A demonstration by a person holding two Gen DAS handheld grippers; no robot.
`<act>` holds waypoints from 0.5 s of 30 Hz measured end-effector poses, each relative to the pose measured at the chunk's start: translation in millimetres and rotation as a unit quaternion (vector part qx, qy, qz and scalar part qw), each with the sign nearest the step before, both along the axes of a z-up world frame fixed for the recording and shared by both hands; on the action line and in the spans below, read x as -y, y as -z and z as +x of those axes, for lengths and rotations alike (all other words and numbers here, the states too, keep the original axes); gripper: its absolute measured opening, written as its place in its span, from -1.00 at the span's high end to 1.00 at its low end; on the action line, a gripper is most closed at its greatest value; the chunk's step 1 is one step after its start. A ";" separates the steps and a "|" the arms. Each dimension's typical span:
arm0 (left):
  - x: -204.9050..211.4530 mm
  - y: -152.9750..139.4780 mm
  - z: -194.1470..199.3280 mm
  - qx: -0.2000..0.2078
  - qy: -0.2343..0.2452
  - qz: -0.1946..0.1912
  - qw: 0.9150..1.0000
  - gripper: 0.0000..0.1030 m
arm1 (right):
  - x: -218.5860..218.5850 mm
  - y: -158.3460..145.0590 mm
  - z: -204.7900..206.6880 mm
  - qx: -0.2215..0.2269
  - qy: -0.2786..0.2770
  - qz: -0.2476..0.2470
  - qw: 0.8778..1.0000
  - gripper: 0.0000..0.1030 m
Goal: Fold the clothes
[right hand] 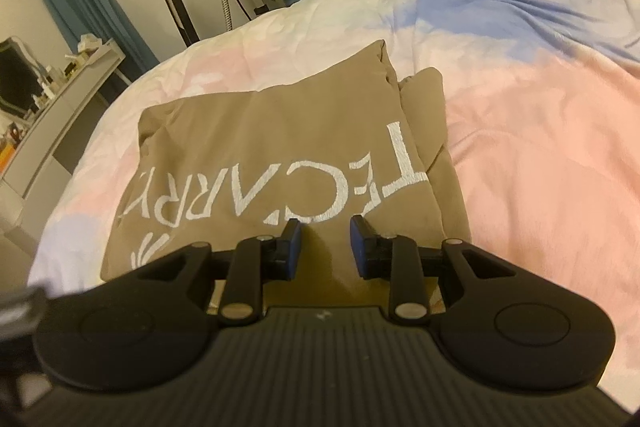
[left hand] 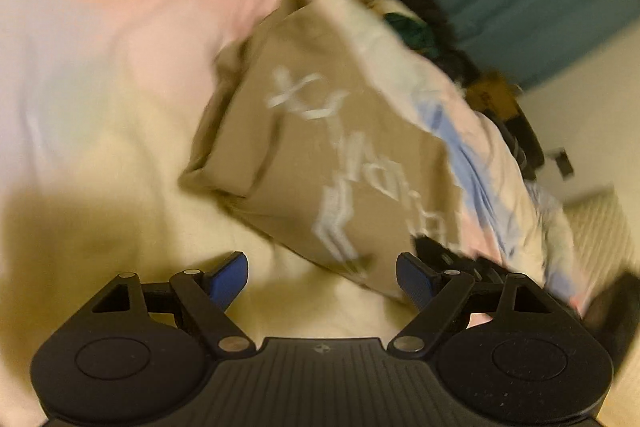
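Folded tan cotton garment with white embroidered lettering (right hand: 280,163) lies on pastel pink-and-blue duvet (right hand: 540,131). Left gripper (left hand: 322,277): fingers wide, empty. Right gripper (right hand: 325,247): fingers narrowly parted, empty, over garment's near edge.

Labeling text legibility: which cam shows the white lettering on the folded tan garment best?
Right wrist view. The white embroidered lettering is sharp there, upside down, on the folded tan garment just ahead of the open right gripper. The left wrist view shows the same lettering motion-blurred and unreadable.

Both wrist views close above the same folded garment (right hand: 276,155).
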State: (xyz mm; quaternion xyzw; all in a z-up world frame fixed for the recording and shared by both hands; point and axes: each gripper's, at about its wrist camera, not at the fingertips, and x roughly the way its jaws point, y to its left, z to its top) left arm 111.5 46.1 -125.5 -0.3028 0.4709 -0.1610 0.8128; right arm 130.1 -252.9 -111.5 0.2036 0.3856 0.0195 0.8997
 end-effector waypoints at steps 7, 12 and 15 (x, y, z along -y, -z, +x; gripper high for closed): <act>-23.8 8.9 12.9 0.018 -0.095 -0.058 0.994 0.08 | 9.4 -6.9 -5.4 0.003 0.014 0.055 0.998 0.35; -27.5 3.8 5.6 0.044 -0.107 -0.084 0.990 0.56 | 18.9 -15.1 -19.8 0.026 0.016 0.208 0.978 -0.82; -28.1 1.0 2.8 0.054 -0.112 -0.100 0.987 0.65 | 14.6 0.6 -16.5 -0.010 -0.005 0.318 0.948 -0.81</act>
